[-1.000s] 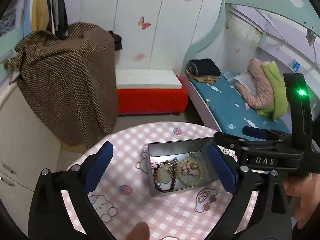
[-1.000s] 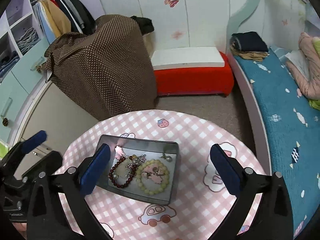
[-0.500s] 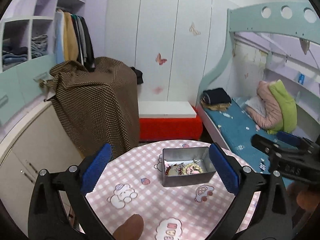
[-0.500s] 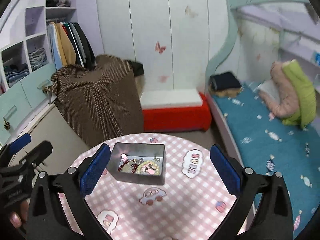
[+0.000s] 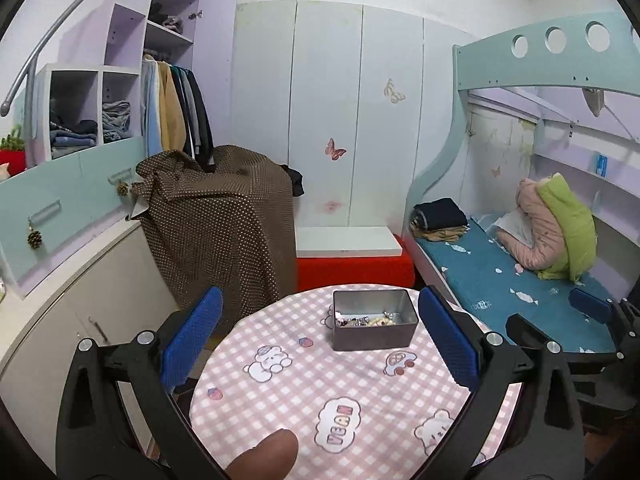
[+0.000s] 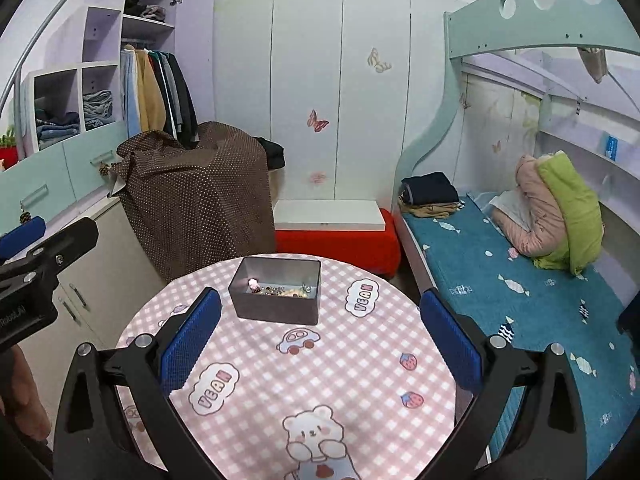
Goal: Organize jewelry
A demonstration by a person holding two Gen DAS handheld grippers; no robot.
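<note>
A grey metal tin stands on the far part of a round table with a pink checked cloth; it also shows in the right wrist view. Bracelets and small jewelry lie inside it, also seen in the right wrist view. My left gripper is open and empty, held back from the tin above the table. My right gripper is open and empty, also back from the tin. The right gripper shows at the right edge of the left wrist view.
A brown dotted cloth drapes furniture behind the table. A red bench with a white top stands by the wall. A bunk bed with a blue mattress is on the right. White cabinets run along the left.
Both grippers have pulled up and back from the tin; it now looks smaller and farther away. More of the room shows. The jewelry stays in the tin.
</note>
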